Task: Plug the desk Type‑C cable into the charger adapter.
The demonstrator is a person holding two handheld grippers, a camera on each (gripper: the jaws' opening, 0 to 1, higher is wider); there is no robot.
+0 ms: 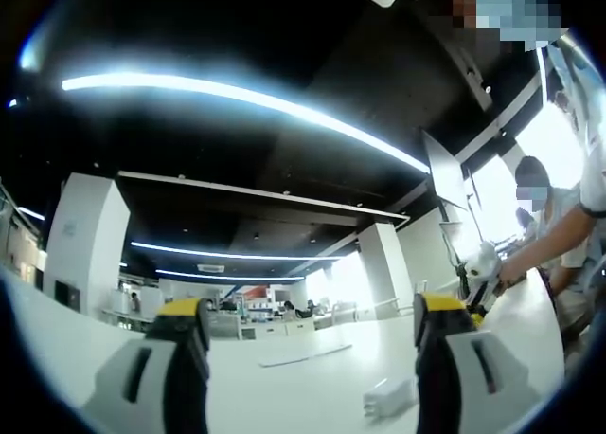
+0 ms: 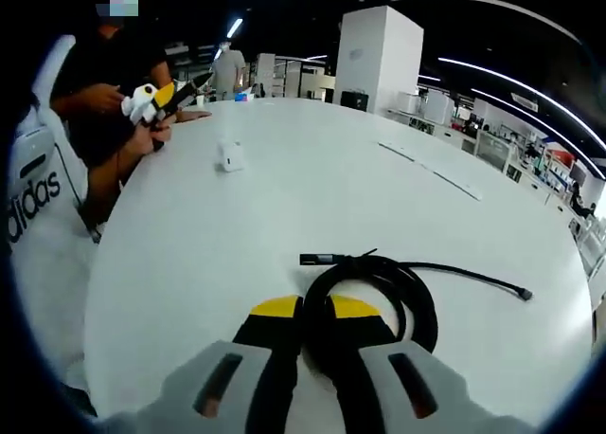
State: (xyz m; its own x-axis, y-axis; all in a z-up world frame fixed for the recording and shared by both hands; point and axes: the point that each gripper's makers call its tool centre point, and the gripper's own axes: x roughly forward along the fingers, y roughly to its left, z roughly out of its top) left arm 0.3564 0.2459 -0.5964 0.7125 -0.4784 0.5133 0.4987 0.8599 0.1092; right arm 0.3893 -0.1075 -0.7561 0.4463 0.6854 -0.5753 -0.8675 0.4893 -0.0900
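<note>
Cable: coiled, limp, light; lay mid-bench; I'd grip behind its plug.
Right gripper: jaws together at coil.
Left gripper: jaws apart over adapter.

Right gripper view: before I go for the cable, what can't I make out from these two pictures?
- Cable, right gripper view: the coil's near part is hidden behind the right gripper.
- Charger, right gripper view: too small to show its port.
- Charger, left gripper view: blurred, partly behind the left gripper.
</note>
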